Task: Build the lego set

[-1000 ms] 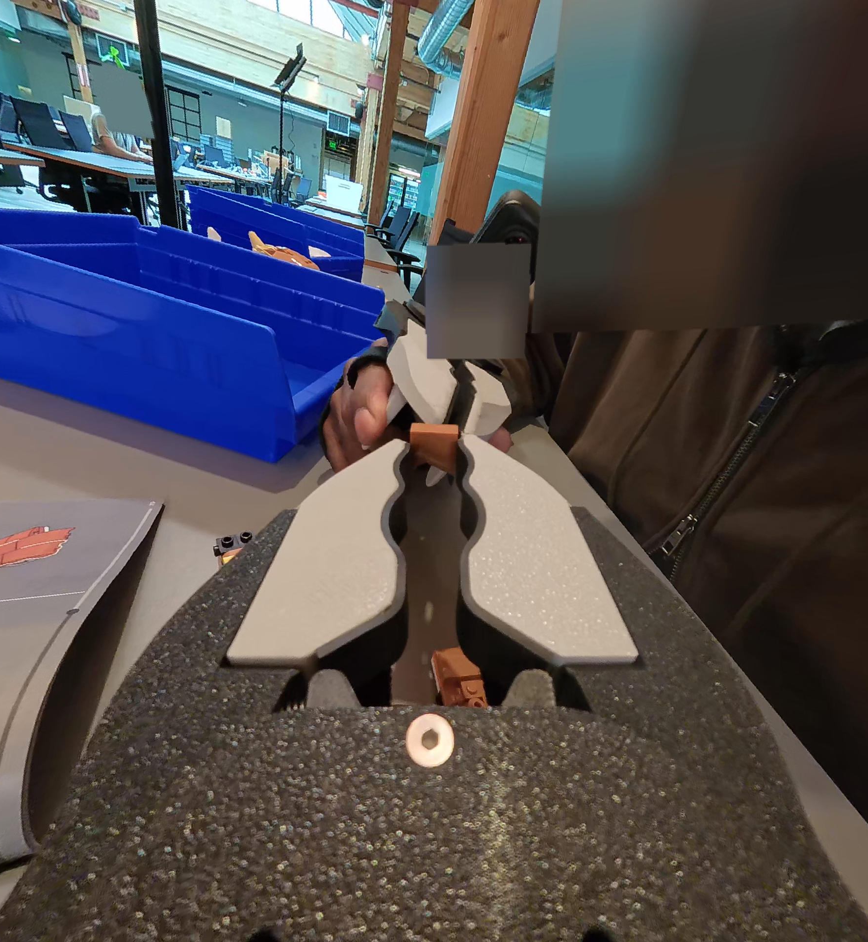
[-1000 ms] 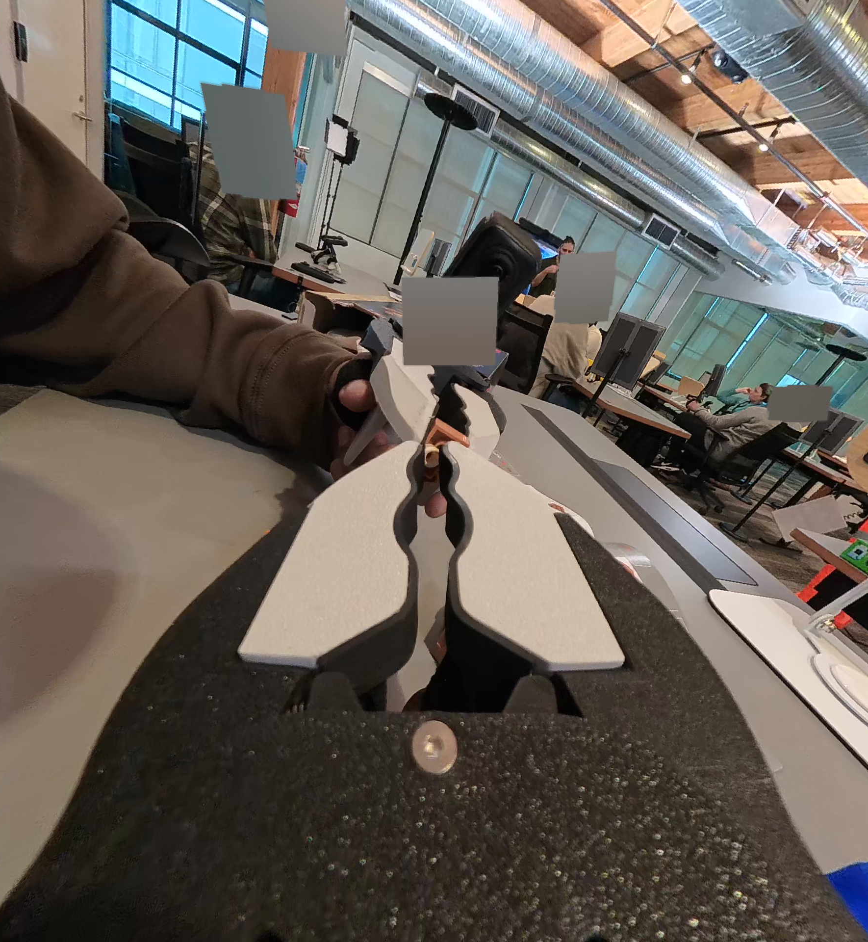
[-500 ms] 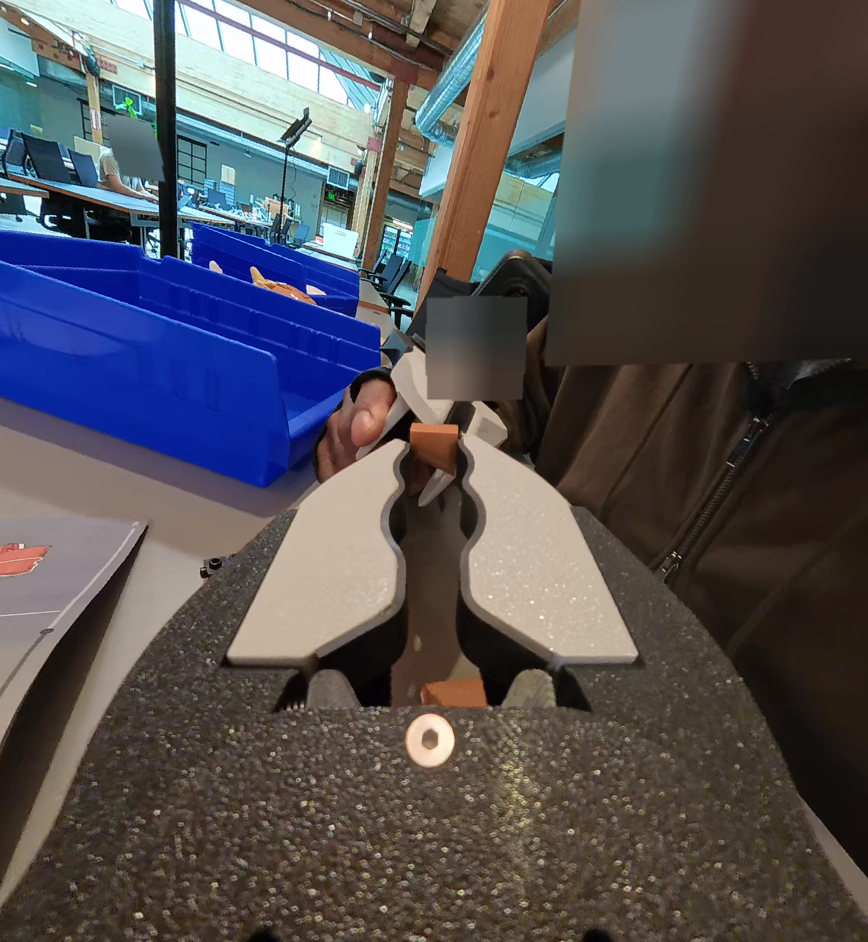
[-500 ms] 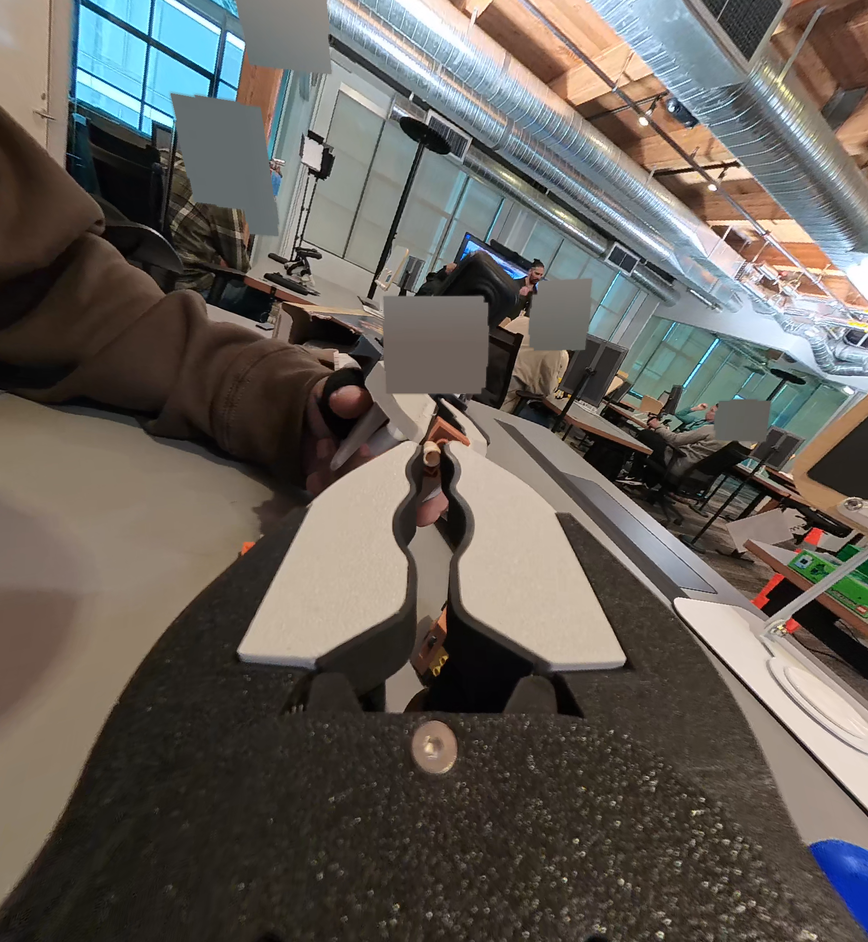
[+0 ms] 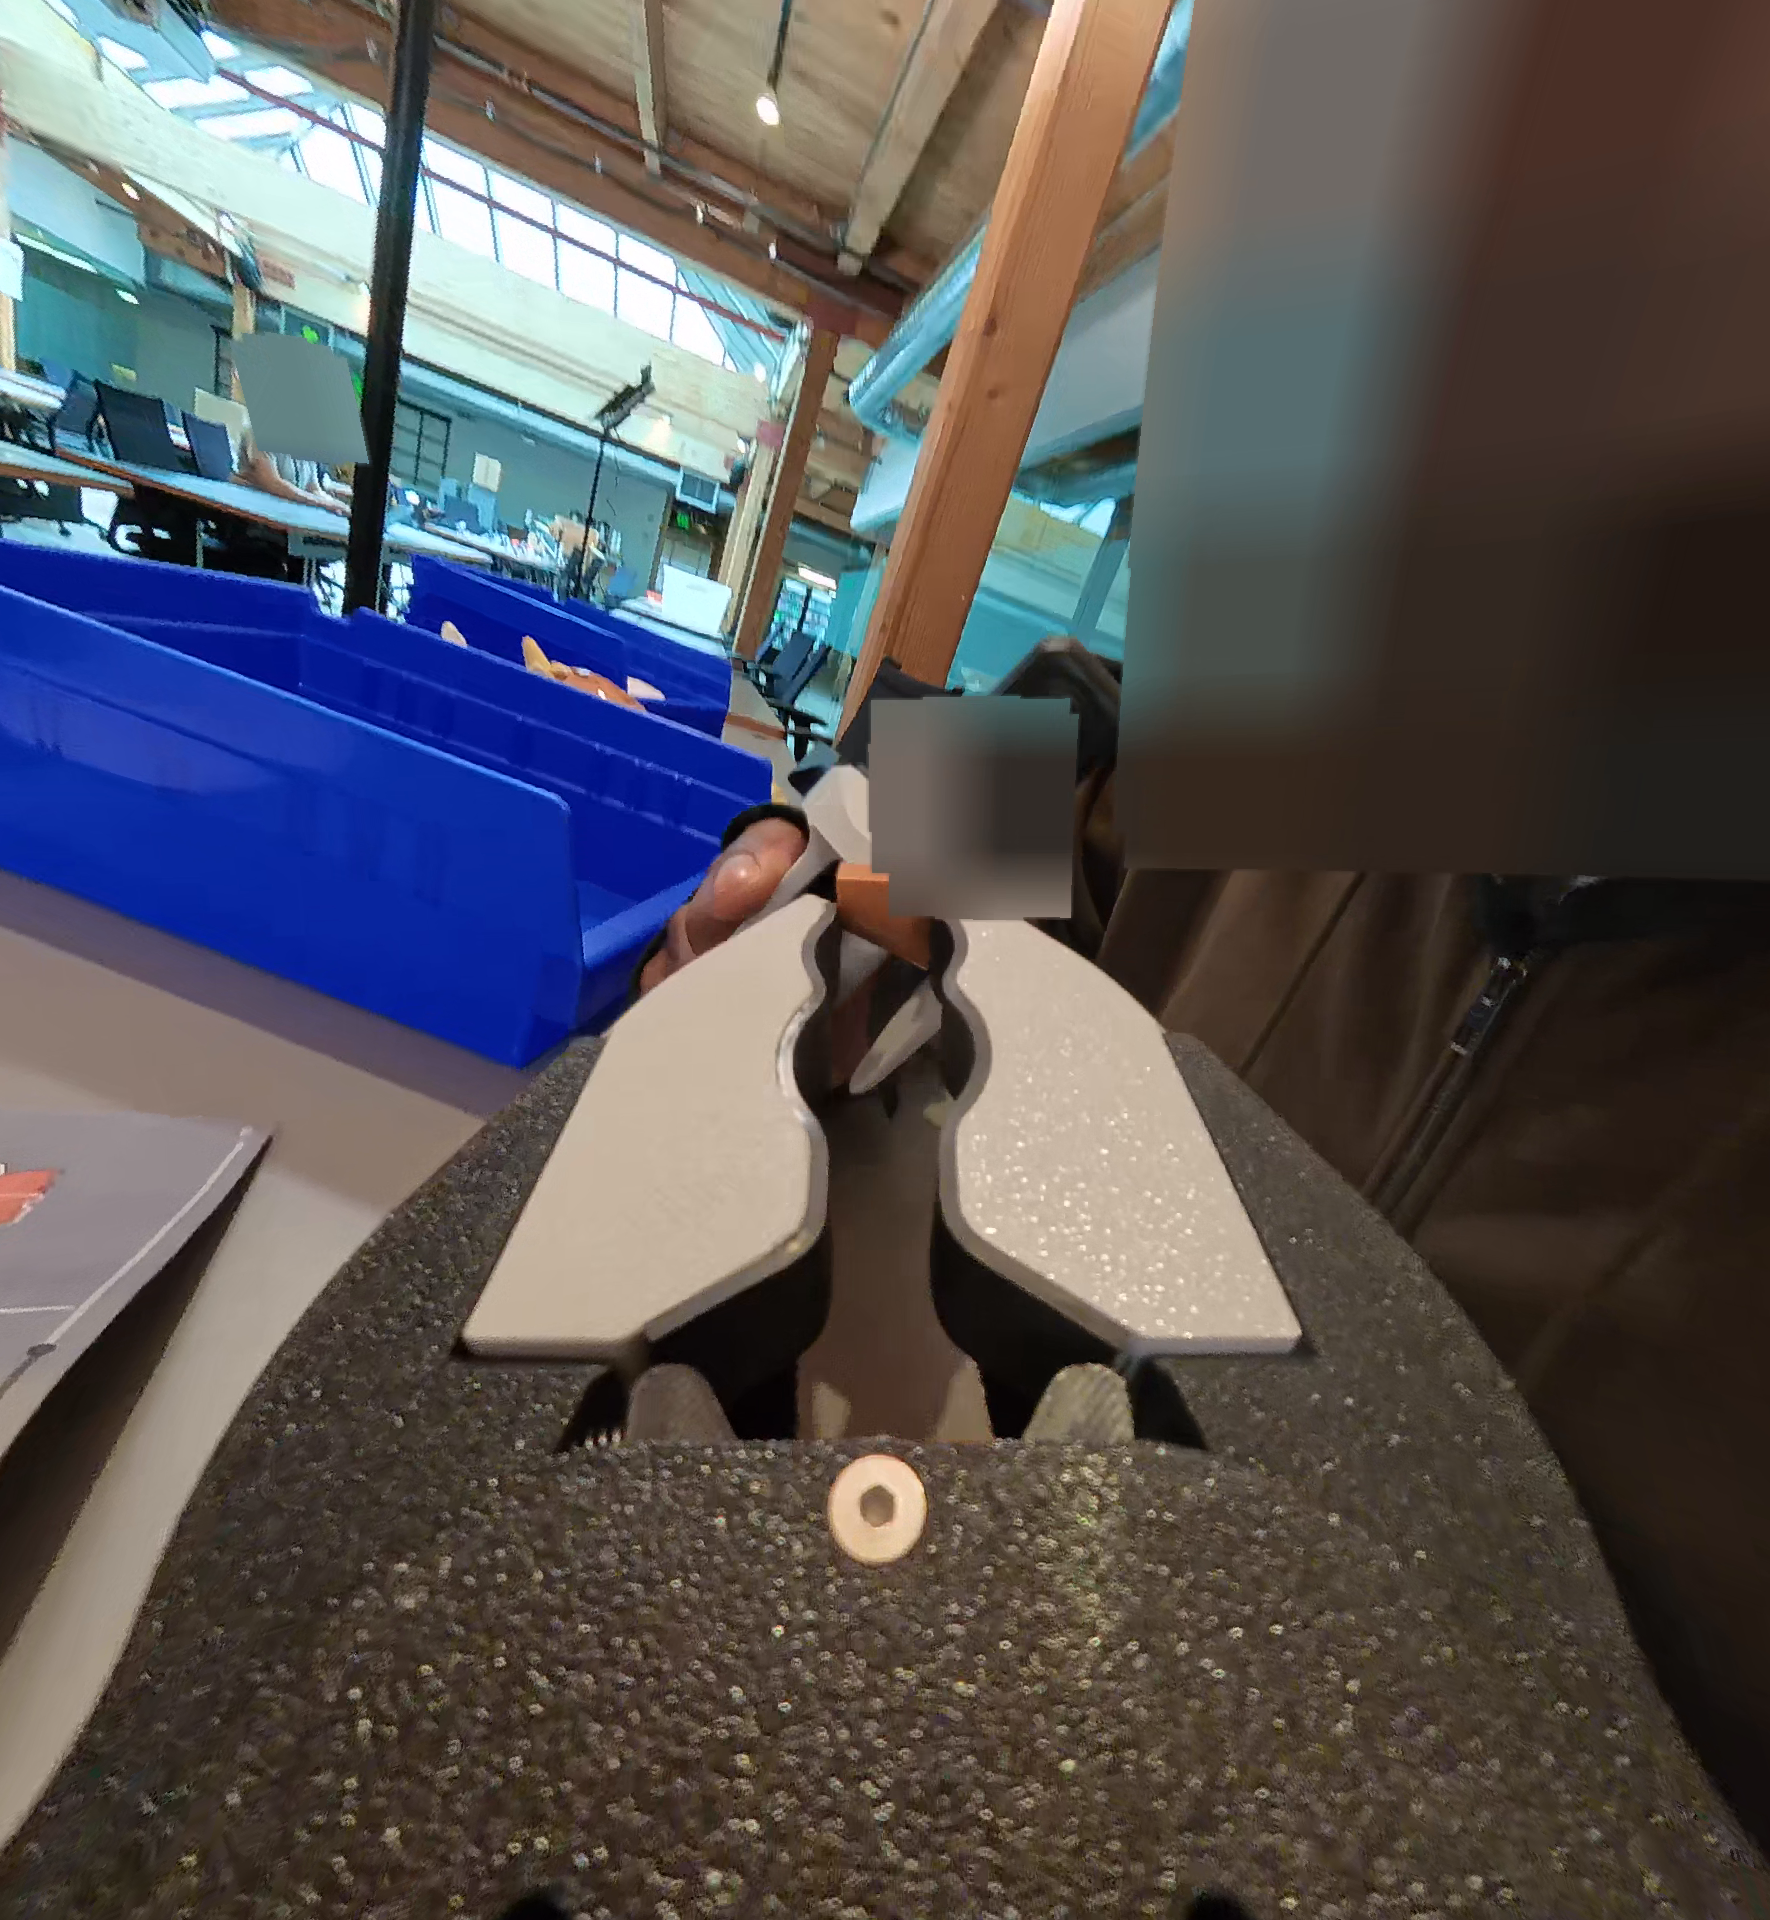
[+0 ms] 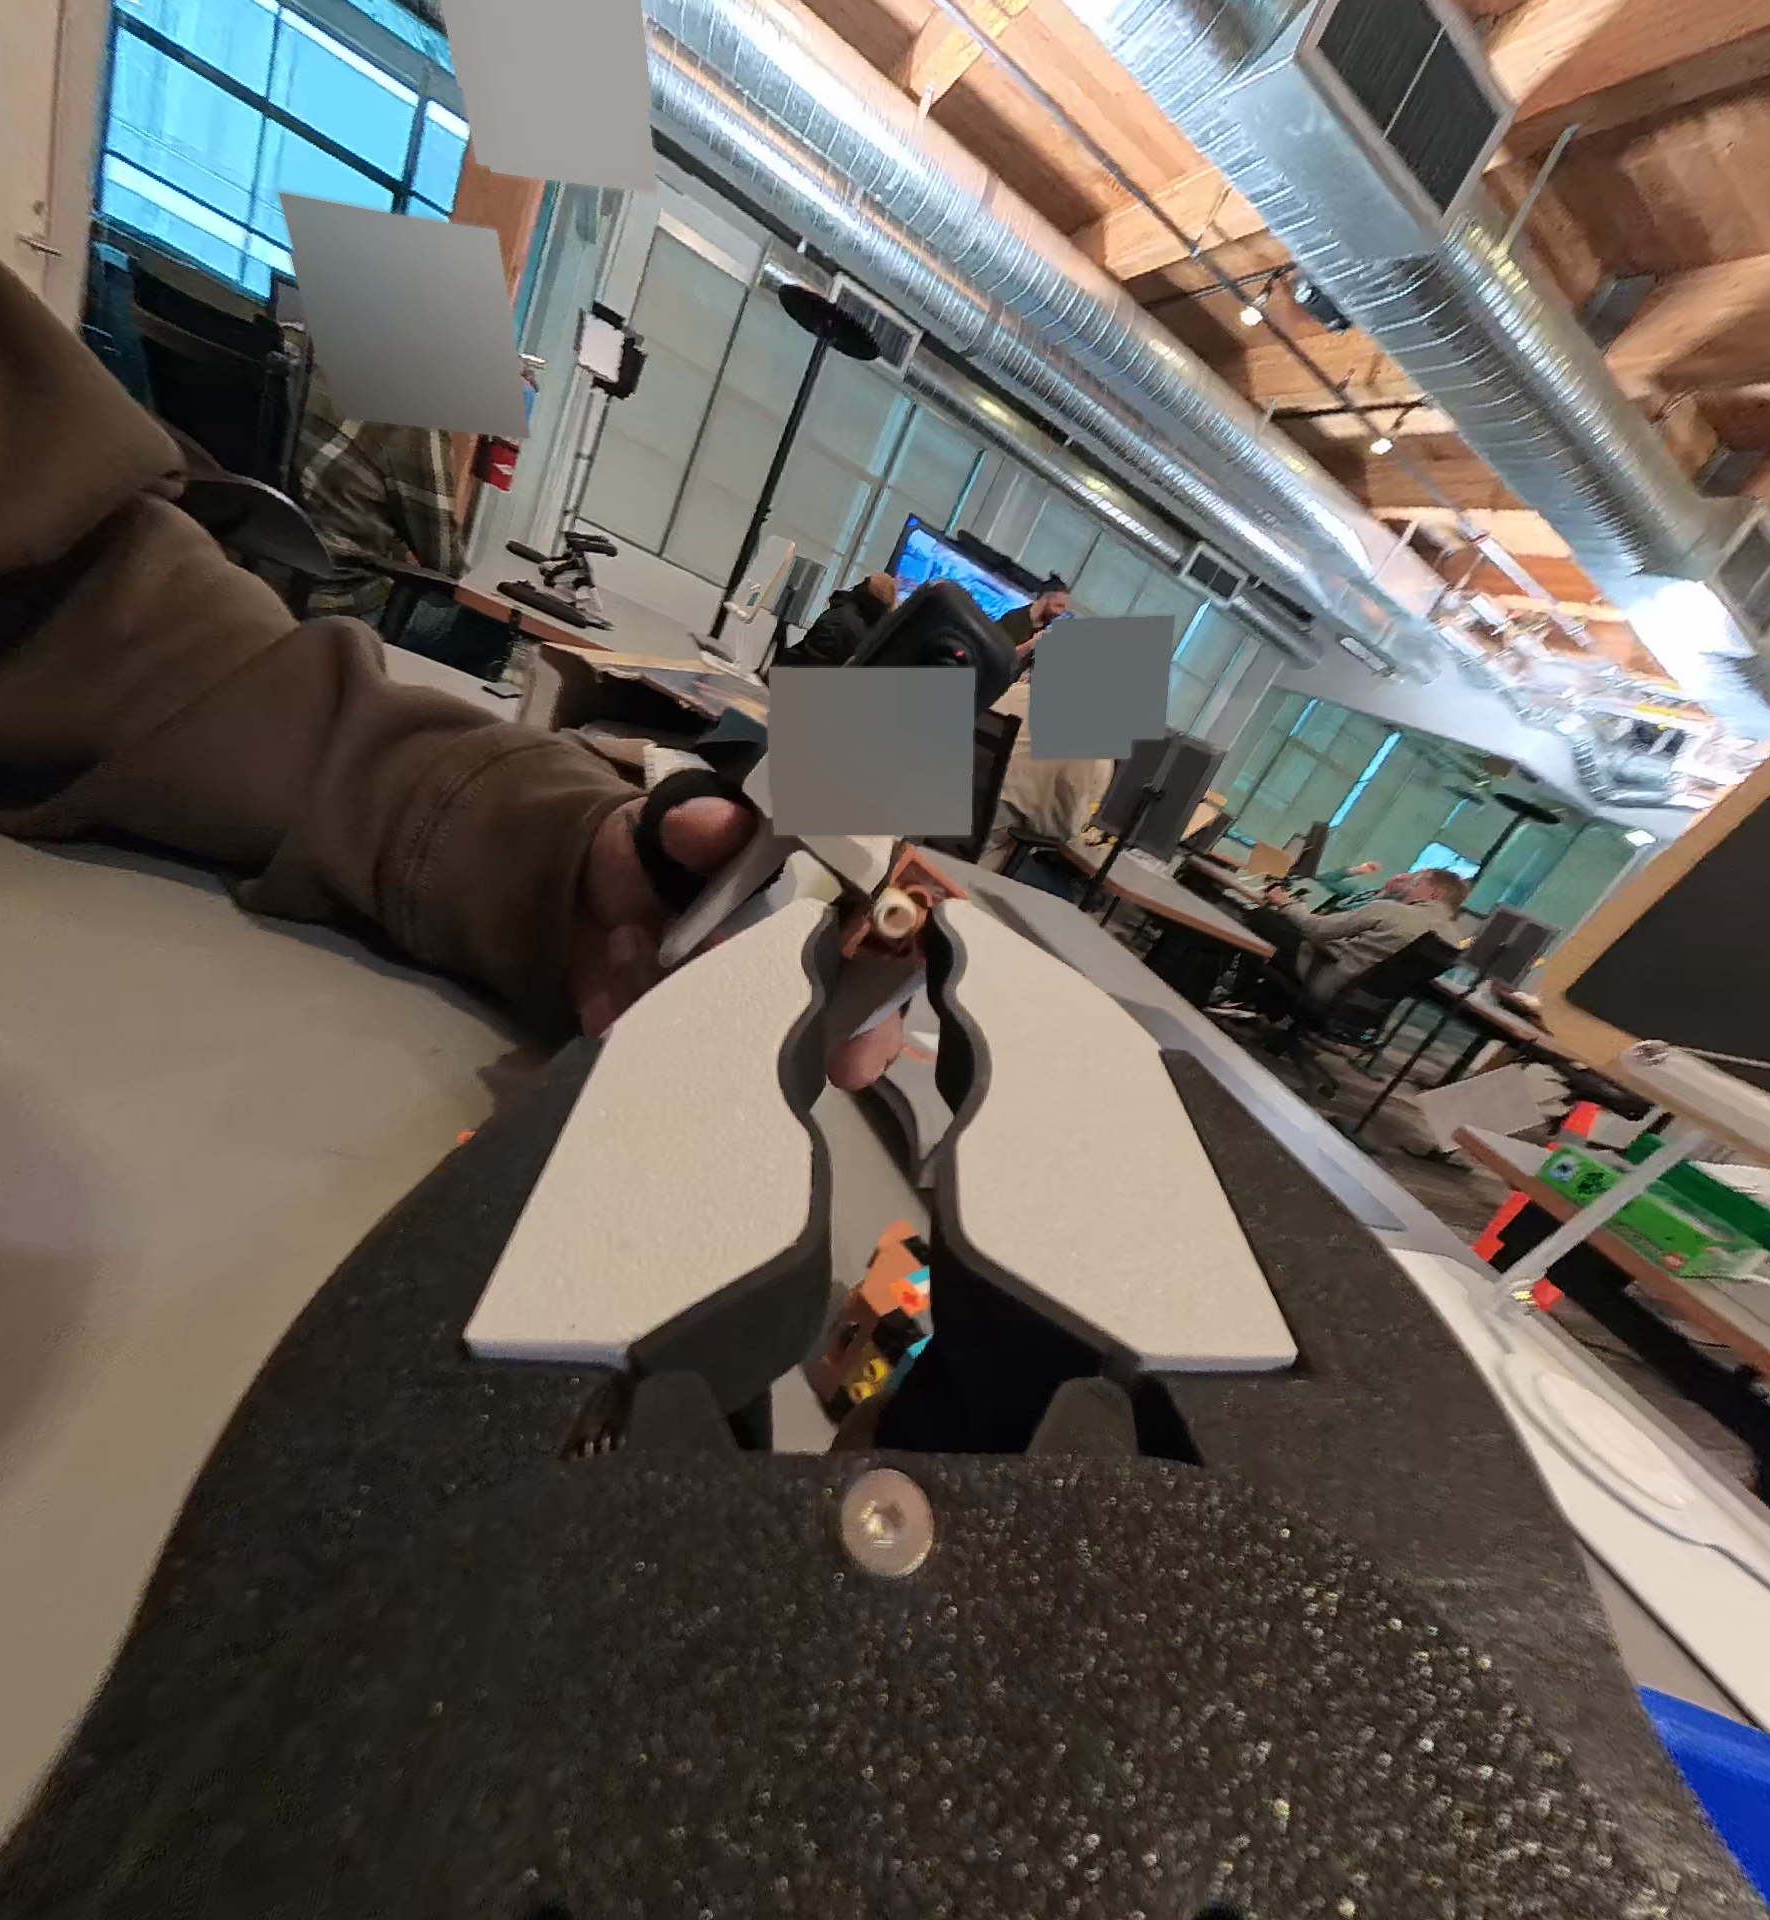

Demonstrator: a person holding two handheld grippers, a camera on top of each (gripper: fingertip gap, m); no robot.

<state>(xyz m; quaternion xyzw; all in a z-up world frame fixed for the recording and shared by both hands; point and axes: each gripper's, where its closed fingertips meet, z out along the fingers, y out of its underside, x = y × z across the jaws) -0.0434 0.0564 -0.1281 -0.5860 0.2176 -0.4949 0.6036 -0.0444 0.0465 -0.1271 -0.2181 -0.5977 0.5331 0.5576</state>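
Lego brick (image 5: 876,902), brown, sits pinched at the left gripper (image 5: 883,935) tips. Opposite, the right gripper (image 6: 883,928) nips a brown piece with a white stud (image 6: 896,916), above the grey table (image 6: 133,1060).

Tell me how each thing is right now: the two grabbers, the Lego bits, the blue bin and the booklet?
left gripper, shut on the brick
brick, pinched at the fingertips, off the table
right gripper, shut on the cream-tipped piece
cream-tipped piece, pinched, off the table
model, partly built, below the right gripper
bin, open on top
booklet, lying on the table, edge curled
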